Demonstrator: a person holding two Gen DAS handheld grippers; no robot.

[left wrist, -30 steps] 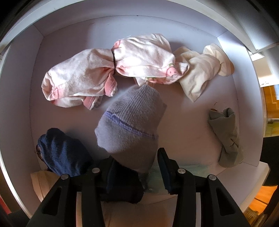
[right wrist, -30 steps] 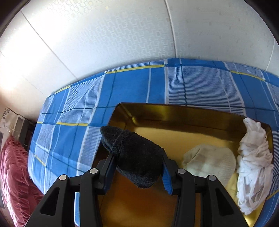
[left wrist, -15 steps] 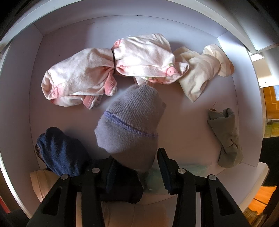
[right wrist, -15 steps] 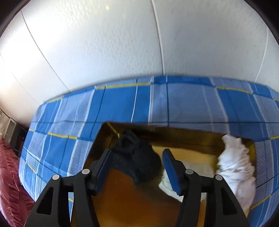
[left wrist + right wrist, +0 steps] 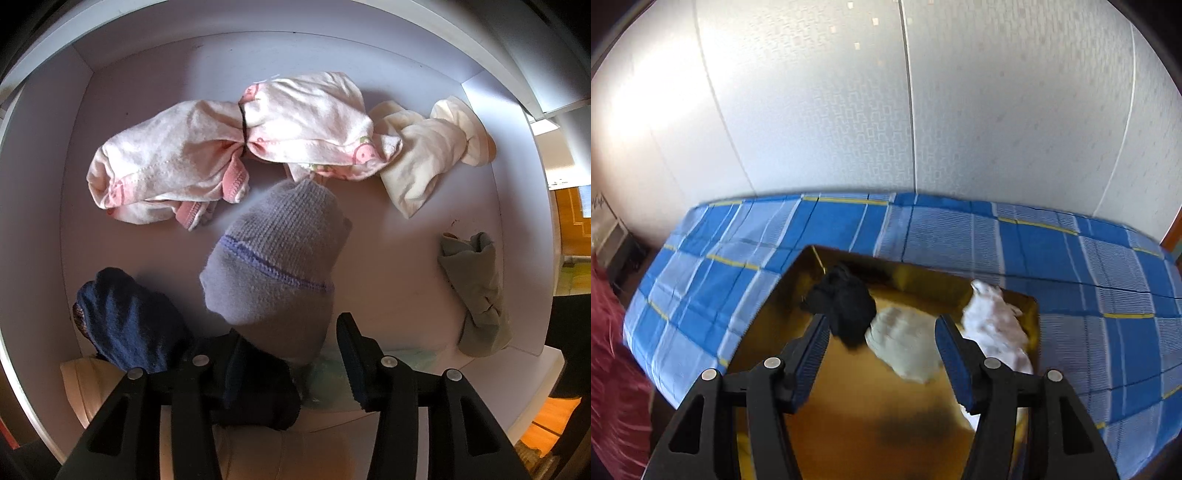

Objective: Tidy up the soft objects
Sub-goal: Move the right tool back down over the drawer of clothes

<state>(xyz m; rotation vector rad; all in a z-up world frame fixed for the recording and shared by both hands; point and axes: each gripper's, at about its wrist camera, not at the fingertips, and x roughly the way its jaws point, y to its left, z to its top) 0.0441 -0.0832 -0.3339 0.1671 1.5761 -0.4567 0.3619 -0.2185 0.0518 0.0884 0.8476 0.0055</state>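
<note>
The left hand-held gripper, jaws opening, has the grey sock between them, mid-frame over the white drawer. Pink garments lie above. The right hand-held gripper gapes empty over the gold tray on the checked bed.

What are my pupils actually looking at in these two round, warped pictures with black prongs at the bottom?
A person holds a two-fingered gripper in each hand; a wide-angle camera on each looks along its fingers. The left gripper hangs over a white drawer of bundled clothes: pink-and-white garments, a cream bundle, a navy sock bundle, an olive one. Its jaws are opening around a grey knitted sock. The right gripper is open and empty above a gold tray on a blue checked bedsheet, holding a black sock bundle and white cloths.
</note>
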